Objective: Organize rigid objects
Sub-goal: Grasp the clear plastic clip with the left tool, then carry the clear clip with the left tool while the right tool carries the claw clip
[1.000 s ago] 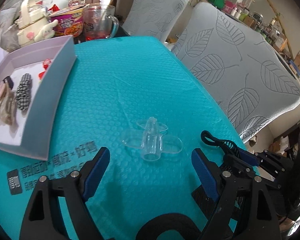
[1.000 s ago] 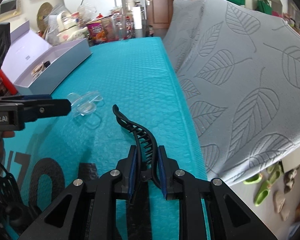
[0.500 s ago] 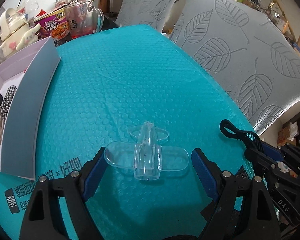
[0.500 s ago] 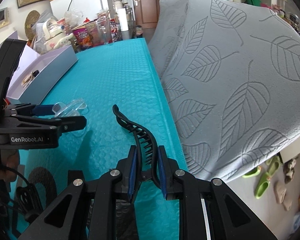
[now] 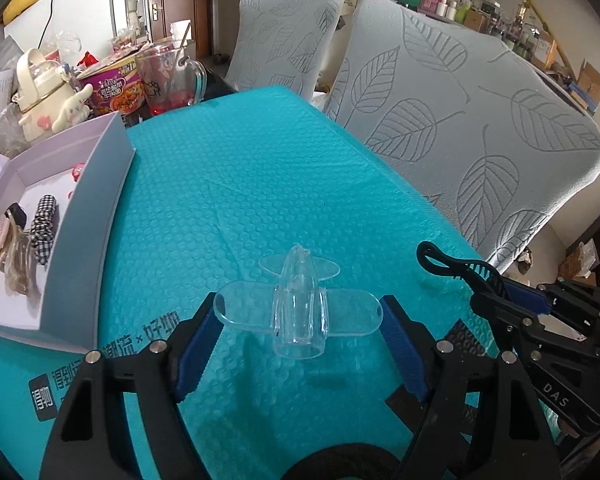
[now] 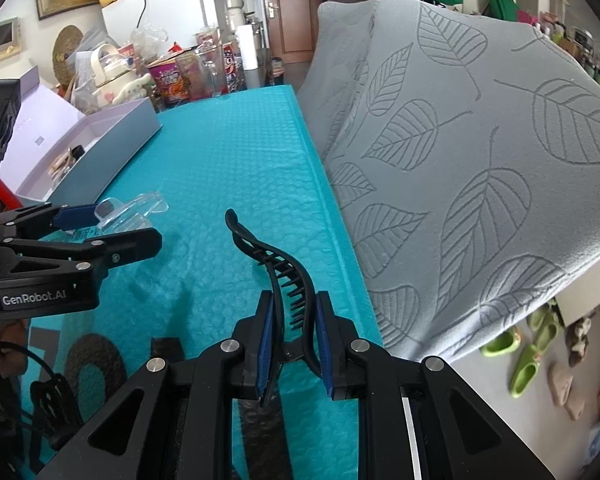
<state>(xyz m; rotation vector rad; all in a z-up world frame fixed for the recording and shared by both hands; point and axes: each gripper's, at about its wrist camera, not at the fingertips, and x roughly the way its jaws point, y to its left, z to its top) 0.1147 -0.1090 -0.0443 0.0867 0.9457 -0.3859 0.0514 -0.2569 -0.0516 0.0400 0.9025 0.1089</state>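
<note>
A clear plastic airplane-shaped clip [image 5: 298, 312] sits between the blue pads of my left gripper [image 5: 300, 328], whose jaws touch its wing tips; it appears lifted off the teal mat. It also shows in the right wrist view [image 6: 130, 210]. My right gripper [image 6: 292, 344] is shut on a black toothed hair clip [image 6: 278, 264], also seen in the left wrist view [image 5: 456, 268]. A white open box [image 5: 84, 216] with several hair accessories lies to the left.
The teal bubble mat [image 5: 240, 184] covers the table. Grey leaf-patterned chair backs [image 5: 460, 120] stand along the right edge. A glass mug [image 5: 172, 80], noodle cup [image 5: 114, 90] and plush bottle [image 5: 48, 96] crowd the far end.
My left gripper moved forward around the clear airplane clip and closed on its wings. My right gripper kept hold of the black clip and stayed nearly still.
</note>
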